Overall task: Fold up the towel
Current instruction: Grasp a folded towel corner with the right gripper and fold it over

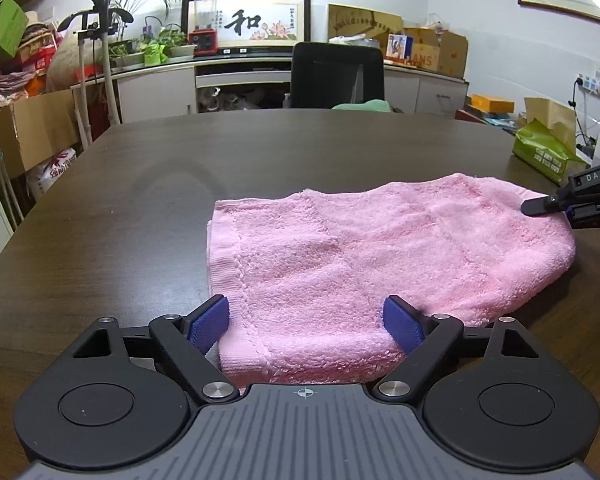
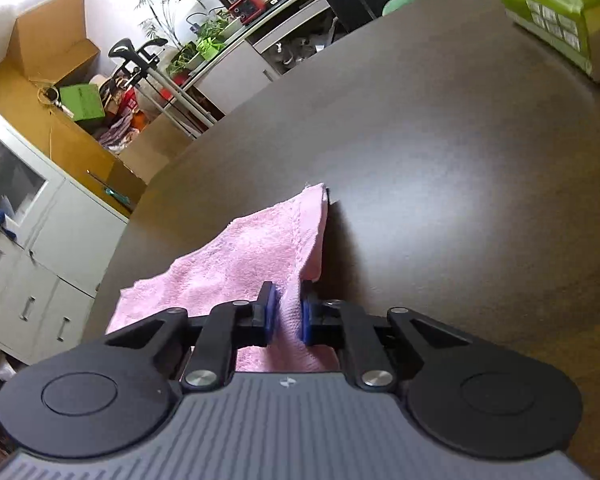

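Terry cloth, pink and fluffy, makes up the towel [image 1: 364, 256], which lies folded in layers on the dark wood-grain counter [image 1: 148, 200]; a flat woven band with a braided stitch line runs along its left edge, and its right side bulges into a rounded fold. The left gripper [image 1: 306, 322] stands wide open, its ribbed blue pads [image 1: 208, 326] either side of the towel's near corner (cloth between them, neither pad pressing on it). The right gripper [image 2: 287, 316] is nearly closed, its blue pads pinching a thin fold of the towel's edge, which rises from the counter in a tented ridge; in the left wrist view its black fingers [image 1: 540, 205] meet the towel's far right corner. A green packet [image 1: 548, 156] sits on the counter beyond.
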The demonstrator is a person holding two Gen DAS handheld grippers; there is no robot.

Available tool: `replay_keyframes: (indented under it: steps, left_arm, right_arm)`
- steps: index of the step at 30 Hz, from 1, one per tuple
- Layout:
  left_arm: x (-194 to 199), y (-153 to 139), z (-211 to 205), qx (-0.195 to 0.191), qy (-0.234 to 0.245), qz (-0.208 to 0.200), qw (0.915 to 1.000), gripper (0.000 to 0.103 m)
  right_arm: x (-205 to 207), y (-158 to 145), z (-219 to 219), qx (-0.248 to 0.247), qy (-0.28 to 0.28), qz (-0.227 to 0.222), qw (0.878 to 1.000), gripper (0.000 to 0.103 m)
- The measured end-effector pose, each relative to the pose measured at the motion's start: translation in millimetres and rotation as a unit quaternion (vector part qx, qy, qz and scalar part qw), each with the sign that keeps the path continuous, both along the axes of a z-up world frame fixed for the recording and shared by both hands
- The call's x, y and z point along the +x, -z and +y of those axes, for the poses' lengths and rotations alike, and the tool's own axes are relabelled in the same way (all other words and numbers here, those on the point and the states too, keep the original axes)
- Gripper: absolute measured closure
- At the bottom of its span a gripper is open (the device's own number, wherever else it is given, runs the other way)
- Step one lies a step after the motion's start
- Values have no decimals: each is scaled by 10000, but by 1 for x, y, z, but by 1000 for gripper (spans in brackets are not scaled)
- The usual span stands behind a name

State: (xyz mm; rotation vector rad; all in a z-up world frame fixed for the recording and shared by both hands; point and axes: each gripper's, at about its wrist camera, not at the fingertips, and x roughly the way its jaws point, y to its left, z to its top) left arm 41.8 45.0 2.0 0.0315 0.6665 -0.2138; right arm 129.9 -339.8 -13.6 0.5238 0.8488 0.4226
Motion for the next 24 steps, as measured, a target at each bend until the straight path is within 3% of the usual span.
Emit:
replay_keyframes:
  steps: [6, 16, 20, 24]
  left_arm:
    - [3, 1, 2, 11, -60, 60, 10000, 8]
    - [2, 1, 3, 26, -60, 53, 10000, 9]
    - [2, 1, 2, 121, -26, 44, 9999, 9]
    - [2, 2, 3, 78, -10, 77, 9999, 9]
  right_arm:
    - [-20, -15, 11, -296, 39, -307, 9991, 99]
    - [-37, -42, 15, 334, -112, -554, 9978, 99]
    - [-38, -65, 45, 469, -453, -722, 9953, 99]
    - [-29, -81, 101, 402, -957, -736, 9919, 99]
